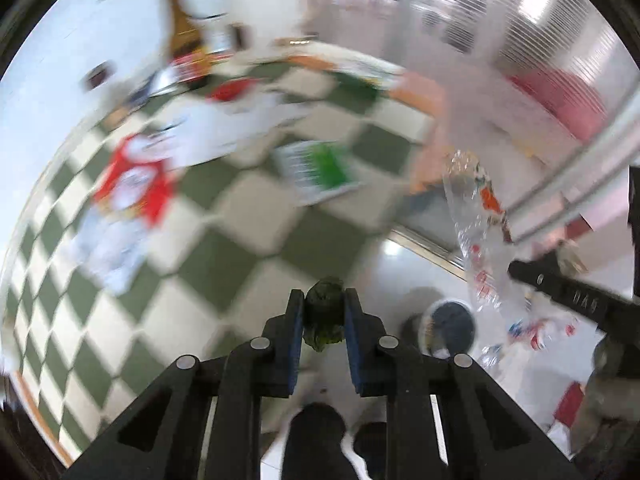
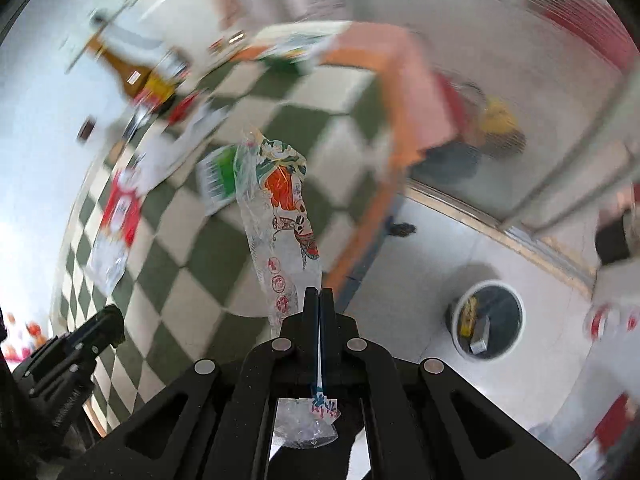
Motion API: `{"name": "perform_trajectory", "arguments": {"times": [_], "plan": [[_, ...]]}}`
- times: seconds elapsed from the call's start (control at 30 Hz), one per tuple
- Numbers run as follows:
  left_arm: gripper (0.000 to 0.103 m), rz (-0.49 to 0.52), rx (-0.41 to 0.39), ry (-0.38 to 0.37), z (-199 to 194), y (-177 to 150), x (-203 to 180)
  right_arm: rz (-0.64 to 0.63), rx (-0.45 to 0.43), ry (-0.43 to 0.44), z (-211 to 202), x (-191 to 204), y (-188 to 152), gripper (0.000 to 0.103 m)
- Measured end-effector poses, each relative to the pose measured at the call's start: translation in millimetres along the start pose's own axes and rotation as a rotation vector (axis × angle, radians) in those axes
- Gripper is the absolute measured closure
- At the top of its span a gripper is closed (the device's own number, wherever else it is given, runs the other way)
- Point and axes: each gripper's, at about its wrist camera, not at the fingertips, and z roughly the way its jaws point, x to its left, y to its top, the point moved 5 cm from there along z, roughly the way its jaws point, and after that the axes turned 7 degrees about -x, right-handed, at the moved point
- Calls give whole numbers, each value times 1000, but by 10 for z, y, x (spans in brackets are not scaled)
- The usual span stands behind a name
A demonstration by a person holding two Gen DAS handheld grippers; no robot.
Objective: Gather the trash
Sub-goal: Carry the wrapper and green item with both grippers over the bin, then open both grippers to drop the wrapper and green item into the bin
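My left gripper (image 1: 323, 304) is shut on a crumpled dark green wad (image 1: 325, 312) and holds it in the air past the table's edge. My right gripper (image 2: 319, 300) is shut on a clear printed plastic wrapper (image 2: 280, 204) that stands up from the jaws; the wrapper also shows in the left wrist view (image 1: 476, 216). A round bin (image 2: 489, 320) with trash in it stands on the white floor below right; it also shows in the left wrist view (image 1: 450, 326). More wrappers lie on the checked table: a red one (image 1: 136, 180) and a green-and-white one (image 1: 316, 168).
The green-and-white checked table (image 1: 224, 240) has an orange edge (image 2: 360, 216). A brown bottle (image 2: 132, 76) stands at its far side. A metal pole (image 1: 568, 176) rises at the right. Both views are motion-blurred.
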Motion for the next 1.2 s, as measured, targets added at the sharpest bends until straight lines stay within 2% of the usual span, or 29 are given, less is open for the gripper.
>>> {"name": "perform_trajectory", "arguments": {"times": [0.13,0.27,0.4,0.5,0.57,0.73,0.87,0.97,1.07,1.1,1.13,1.17,1.2], "plan": [[87,108,69,-124,382,-38,-981,158,-25,-52,-237,-941,-254,103],[87,191,177,-213,998,-319,-1879,348,-7,-140,-283,-2115,-757,103],[87,256,313,-263,1896,-841,-2693,529,48,-216,4,-3207,-1391,103],[86,280,425,-269,2714,-1314,-3116,654,123,-244,533,-3936,-1946,103],[86,287,503,-257,3335,-1664,-3301,719,171,-238,976,-4319,-2265,103],[86,307,618,-225,4523,-2323,-3586,765,245,-239,2110,-5015,-2722,103],[84,344,669,-206,5161,-2647,-3729,781,274,-219,2805,-5386,-2849,103],[83,352,706,-191,5453,-2775,-3790,777,297,-205,3215,-5553,-2866,103],[80,370,707,-170,5554,-2813,-3798,755,323,-203,3491,-5639,-2867,102],[76,389,691,-160,5572,-2798,-3812,753,335,-205,3567,-5653,-2868,102],[58,400,673,-150,5581,-2777,-3815,754,342,-206,3619,-5684,-2868,101],[30,406,652,-145,5558,-2731,-3799,746,350,-212,3661,-5688,-2852,97],[17,405,626,-142,5523,-2679,-3788,729,361,-231,3677,-5700,-2840,91]]}}
